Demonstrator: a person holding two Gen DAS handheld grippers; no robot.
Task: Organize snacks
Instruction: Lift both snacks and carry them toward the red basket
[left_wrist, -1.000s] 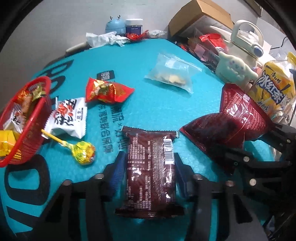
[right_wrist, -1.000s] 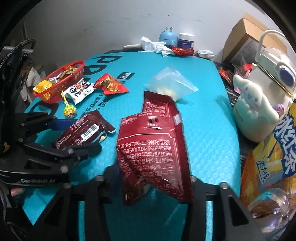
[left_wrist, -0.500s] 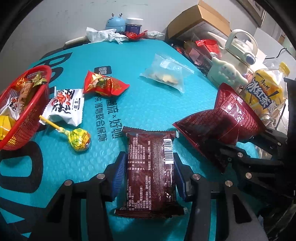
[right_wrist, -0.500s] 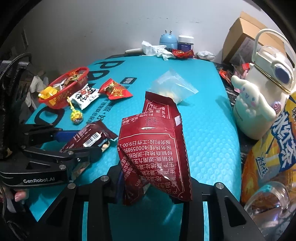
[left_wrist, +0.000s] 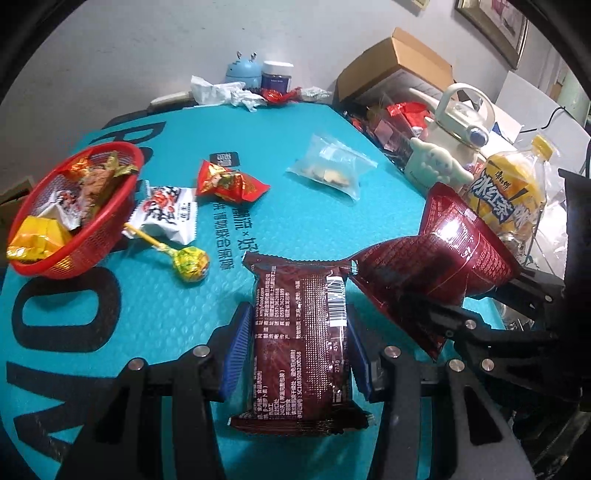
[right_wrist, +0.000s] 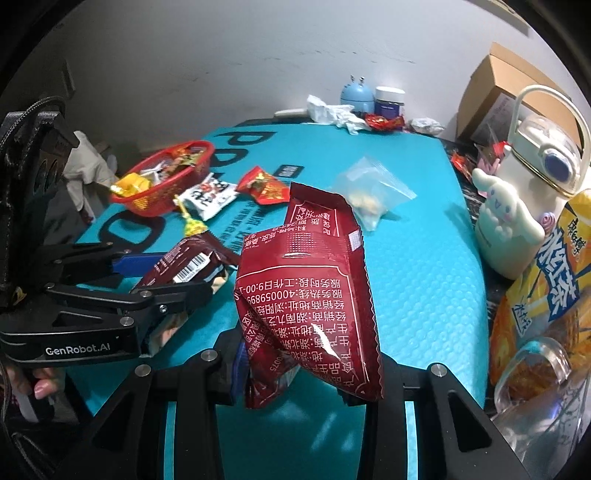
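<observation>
My left gripper (left_wrist: 299, 350) is shut on a dark brown snack pack (left_wrist: 301, 332) and holds it above the teal table. My right gripper (right_wrist: 306, 354) is shut on a dark red snack bag (right_wrist: 314, 288), also lifted; the bag shows at the right of the left wrist view (left_wrist: 439, 258). The left gripper with its brown pack (right_wrist: 184, 262) shows at the left of the right wrist view. A red basket (left_wrist: 70, 206) with several snacks stands at the far left. A white snack pack (left_wrist: 166, 214), a lollipop (left_wrist: 190, 264), a red-orange pack (left_wrist: 229, 182) and a clear bag (left_wrist: 332, 171) lie on the table.
A cream kettle with a plush figure (left_wrist: 443, 155), a yellow drink bottle (left_wrist: 513, 199) and a cardboard box (left_wrist: 395, 66) crowd the right edge. Crumpled tissue (left_wrist: 218, 92), a blue gadget (left_wrist: 243, 72) and a jar (left_wrist: 277, 74) stand at the far edge. A glass cup (right_wrist: 543, 384) is near right.
Both grippers have risen with their packs, and the table and the basket now look farther below. The red bag is lifted off the table.
</observation>
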